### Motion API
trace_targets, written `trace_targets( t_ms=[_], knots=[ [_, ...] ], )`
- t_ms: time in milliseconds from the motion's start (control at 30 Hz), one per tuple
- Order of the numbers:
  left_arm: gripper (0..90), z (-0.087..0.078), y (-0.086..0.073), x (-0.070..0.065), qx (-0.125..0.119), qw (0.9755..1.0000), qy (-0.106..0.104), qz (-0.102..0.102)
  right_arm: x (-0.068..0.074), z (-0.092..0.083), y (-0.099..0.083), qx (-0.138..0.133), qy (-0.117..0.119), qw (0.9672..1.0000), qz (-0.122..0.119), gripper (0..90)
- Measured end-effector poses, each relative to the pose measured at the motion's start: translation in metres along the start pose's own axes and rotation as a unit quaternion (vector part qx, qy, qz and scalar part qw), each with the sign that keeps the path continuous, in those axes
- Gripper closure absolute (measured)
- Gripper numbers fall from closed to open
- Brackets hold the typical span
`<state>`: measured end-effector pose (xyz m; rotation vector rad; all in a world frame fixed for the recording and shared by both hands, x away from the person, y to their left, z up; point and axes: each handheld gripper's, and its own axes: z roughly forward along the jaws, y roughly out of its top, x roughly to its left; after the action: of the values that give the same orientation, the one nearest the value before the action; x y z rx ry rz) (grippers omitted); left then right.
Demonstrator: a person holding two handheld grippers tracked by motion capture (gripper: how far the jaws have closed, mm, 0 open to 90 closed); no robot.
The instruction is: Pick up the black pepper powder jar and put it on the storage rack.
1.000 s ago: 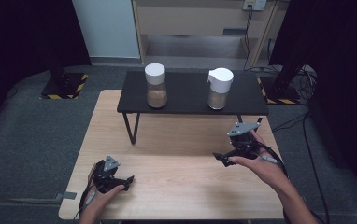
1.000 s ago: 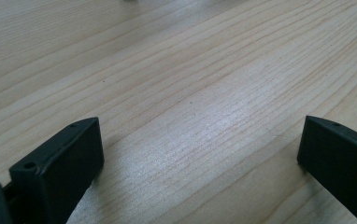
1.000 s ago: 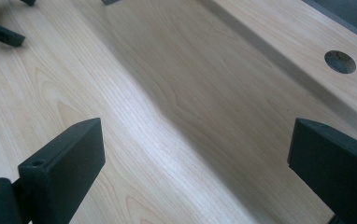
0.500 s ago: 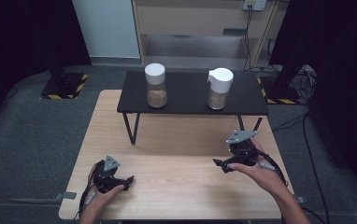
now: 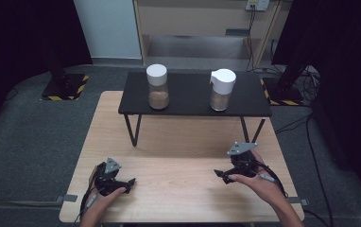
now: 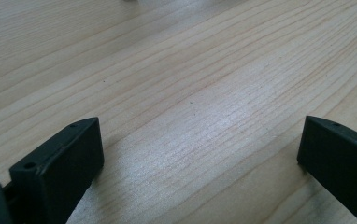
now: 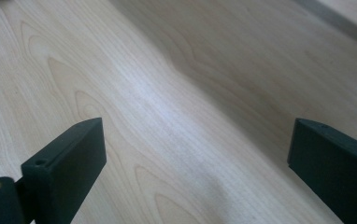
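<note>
My left gripper (image 5: 127,184) rests low on the light wooden table (image 5: 178,146) near its front left, held in a hand and pointing right. Its jaws stand wide apart over bare wood (image 6: 200,135), nothing between them. My right gripper (image 5: 220,175) is at the front right, close above the tabletop and pointing left. It is open too (image 7: 195,135); its jaws have just been closing slightly, and nothing is between them. Two clear jars with white lids stand far from both grippers on a black shelf (image 5: 193,106): the left jar (image 5: 157,87) and the right jar (image 5: 222,90), each partly filled with brown powder.
The black shelf stands on thin legs across the back half of the table. Bare wood lies between the two grippers. Grey carpet surrounds the table, with dark stands and cables at the back corners.
My right gripper has come down towards the tabletop and nearer the front edge. The left gripper has stayed in place.
</note>
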<state>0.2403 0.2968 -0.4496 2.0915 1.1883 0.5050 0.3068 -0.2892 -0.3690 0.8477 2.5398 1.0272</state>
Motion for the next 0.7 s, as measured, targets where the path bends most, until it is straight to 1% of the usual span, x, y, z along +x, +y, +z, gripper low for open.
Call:
trace_targets(
  t_ms=[100, 300, 433, 700],
  knots=[
    [0.0, 0.0, 0.0, 0.0, 0.0, 1.0, 0.0, 0.0, 0.002, 0.004, -0.003, 0.008, 0.003, 1.0, -0.002, 6.3],
    [0.0, 0.0, 0.0, 0.0, 0.0, 1.0, 0.0, 0.0, 0.005, 0.011, -0.014, 0.007, 0.011, 0.9999, 0.004, 6.2],
    [0.0, 0.0, 0.0, 0.0, 0.0, 1.0, 0.0, 0.0, 0.008, 0.016, -0.019, 0.011, 0.013, 0.9999, 0.002, 6.2],
    [0.0, 0.0, 0.0, 0.0, 0.0, 1.0, 0.0, 0.0, 0.014, 0.022, -0.029, 0.008, 0.016, 0.9998, 0.001, 5.7]
  ],
)
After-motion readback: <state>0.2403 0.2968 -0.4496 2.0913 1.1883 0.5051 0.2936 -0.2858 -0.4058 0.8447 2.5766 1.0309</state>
